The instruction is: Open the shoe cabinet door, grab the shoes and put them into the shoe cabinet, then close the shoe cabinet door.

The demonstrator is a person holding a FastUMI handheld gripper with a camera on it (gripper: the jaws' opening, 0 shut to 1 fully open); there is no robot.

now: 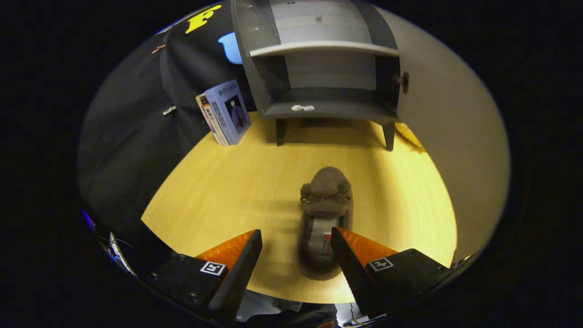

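My gripper (pixel 296 241) has its fingers spread wide; the shoe (pixel 324 218) lies on the table (pixel 218 191), heel between them, nearer the right one; I should centre over the heel, lower, then clamp its rim; the cabinet (pixel 325 64) beyond stands open.

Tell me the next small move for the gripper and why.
Probably lower the open gripper and shift it slightly right, so both fingers straddle the slipper before closing. The slipper lies on the table nearer the right finger, and the cabinet beyond already stands open.
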